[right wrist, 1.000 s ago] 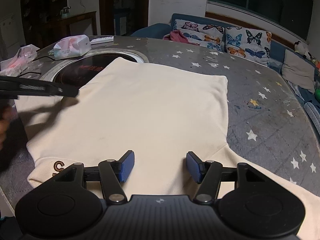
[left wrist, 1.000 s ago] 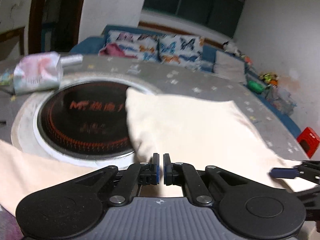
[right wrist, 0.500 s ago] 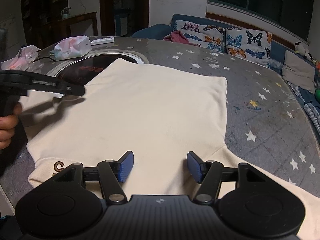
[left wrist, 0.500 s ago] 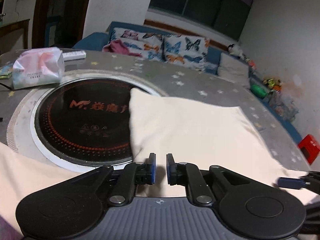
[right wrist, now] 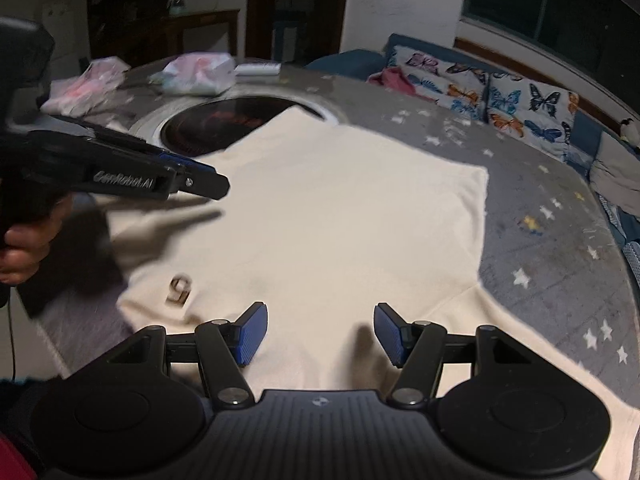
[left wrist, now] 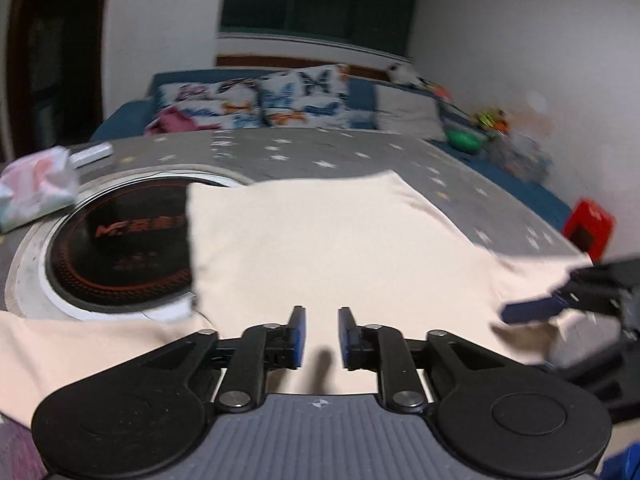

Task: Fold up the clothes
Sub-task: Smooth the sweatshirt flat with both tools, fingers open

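A cream sweatshirt lies flat on the round table, its far corner over a black hob. A small brown logo shows near its front left edge. My left gripper hovers just above the cloth; its jaws are opening, a narrow gap stands between the blue pads and nothing is caught in it. The right wrist view shows the same left gripper from the side, over the shirt's left part. My right gripper stands open above the near hem, with nothing between its fingers.
The grey star-printed table cover lies bare to the right of the shirt. A tissue pack, a plastic bag and a remote sit at the back left. A blue sofa stands behind; a red box sits at the right.
The left gripper's jaws have parted from shut to a narrow gap, and it has moved rightward over the shirt. The right gripper has shifted slightly and stays open.
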{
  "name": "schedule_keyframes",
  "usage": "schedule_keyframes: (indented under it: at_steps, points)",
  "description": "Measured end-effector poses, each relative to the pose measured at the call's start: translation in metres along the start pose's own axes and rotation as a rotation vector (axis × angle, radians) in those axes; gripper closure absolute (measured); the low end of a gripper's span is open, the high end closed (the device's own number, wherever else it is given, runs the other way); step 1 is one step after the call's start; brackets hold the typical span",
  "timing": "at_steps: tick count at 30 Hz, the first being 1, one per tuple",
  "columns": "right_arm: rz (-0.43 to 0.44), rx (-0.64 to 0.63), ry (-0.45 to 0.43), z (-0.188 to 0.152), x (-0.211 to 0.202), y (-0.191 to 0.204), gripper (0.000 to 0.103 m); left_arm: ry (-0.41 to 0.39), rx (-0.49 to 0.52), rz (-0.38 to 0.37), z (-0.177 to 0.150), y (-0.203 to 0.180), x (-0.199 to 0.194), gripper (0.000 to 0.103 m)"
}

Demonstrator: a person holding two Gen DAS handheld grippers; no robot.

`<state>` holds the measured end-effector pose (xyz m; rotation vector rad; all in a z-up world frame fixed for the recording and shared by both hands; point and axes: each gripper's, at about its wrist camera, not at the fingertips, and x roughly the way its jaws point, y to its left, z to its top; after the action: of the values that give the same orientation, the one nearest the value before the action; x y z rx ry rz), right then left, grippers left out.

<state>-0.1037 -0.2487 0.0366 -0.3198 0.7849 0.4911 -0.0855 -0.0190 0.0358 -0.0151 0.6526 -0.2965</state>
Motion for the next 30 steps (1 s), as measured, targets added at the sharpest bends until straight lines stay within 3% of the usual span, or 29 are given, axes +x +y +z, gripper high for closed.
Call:
schedule_keyframes:
  at_steps: [4, 10, 19, 24, 30]
  points:
    - [0.003, 0.018, -0.013, -0.007, -0.005, -0.002, 0.043, 0.018, 0.101, 0.000, -0.017, -0.019, -0.001, 0.077]
    - [-0.050, 0.137, -0.060, -0.010, -0.017, -0.037, 0.043, 0.024, 0.125, -0.011, -0.026, -0.023, -0.001, 0.075]
    - [-0.131, 0.389, -0.052, -0.031, -0.003, -0.108, 0.053, 0.021, 0.134, -0.009, -0.027, -0.022, 0.001, 0.071]
    - [-0.205, 0.403, -0.050, -0.032, 0.007, -0.126, 0.059, 0.016, 0.140, -0.006, -0.027, -0.023, 0.002, 0.069]
    - [-0.250, 0.366, -0.064, -0.025, 0.019, -0.137, 0.058, 0.011, 0.146, -0.004, -0.030, -0.023, 0.000, 0.065]
